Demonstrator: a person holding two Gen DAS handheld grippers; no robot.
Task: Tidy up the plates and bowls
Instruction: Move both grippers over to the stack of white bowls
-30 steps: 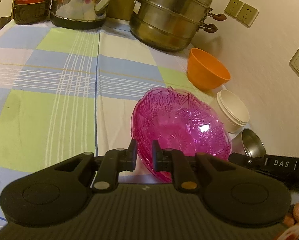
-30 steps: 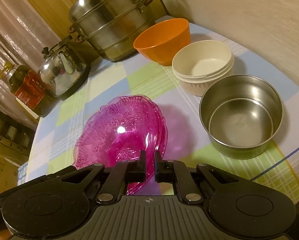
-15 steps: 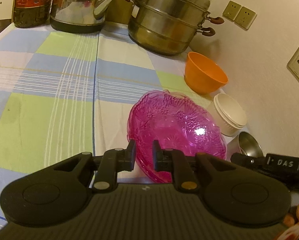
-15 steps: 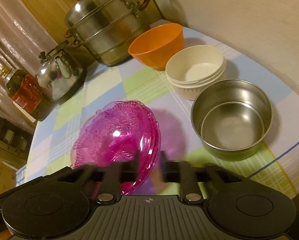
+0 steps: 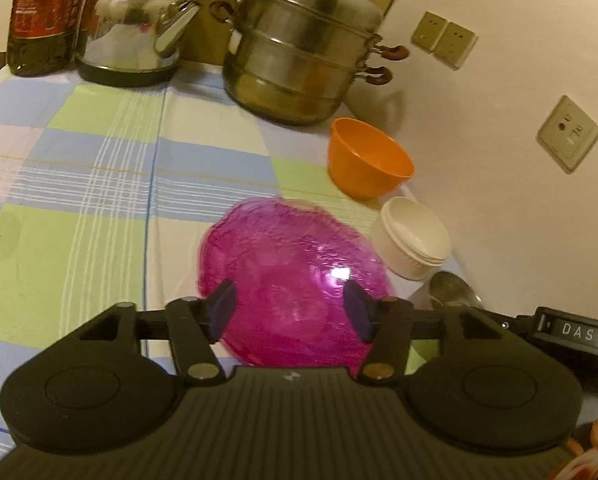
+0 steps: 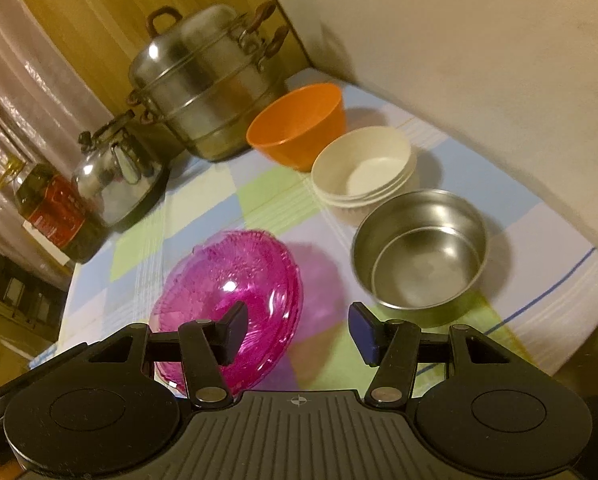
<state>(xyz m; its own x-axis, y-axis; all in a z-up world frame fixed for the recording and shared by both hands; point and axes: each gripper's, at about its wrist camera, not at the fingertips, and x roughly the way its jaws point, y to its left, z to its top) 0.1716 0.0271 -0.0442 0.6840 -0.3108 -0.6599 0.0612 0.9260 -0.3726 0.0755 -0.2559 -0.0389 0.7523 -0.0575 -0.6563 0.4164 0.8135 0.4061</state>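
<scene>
A pink see-through glass bowl point(image 5: 291, 256) point(image 6: 227, 280) lies on the checked tablecloth point(image 5: 79, 200), free of both grippers. My left gripper point(image 5: 289, 304) hovers above its near rim, jaws opening, pads clear of the glass. My right gripper point(image 6: 297, 322) is above the bowl's right side, jaws also opening, with only cloth in the gap. Along the wall stand an orange bowl point(image 5: 367, 160) point(image 6: 299, 124), a stack of white bowls point(image 5: 413, 240) point(image 6: 363, 168) and nested steel bowls point(image 6: 419, 252), the last half hidden in the left wrist view.
A tiered steel steamer pot point(image 5: 299, 60) point(image 6: 203, 92), a kettle point(image 5: 131, 36) point(image 6: 119, 176) and a dark oil bottle point(image 5: 43, 16) point(image 6: 55, 212) line the far edge. The wall point(image 5: 499, 120) with sockets point(image 5: 567, 132) closes the right side. The table's near right edge point(image 6: 559, 320) is close.
Both grippers were shut on the pink bowl's near rim; they have now spread wide and drawn back and up. The bowl has settled on the cloth.
</scene>
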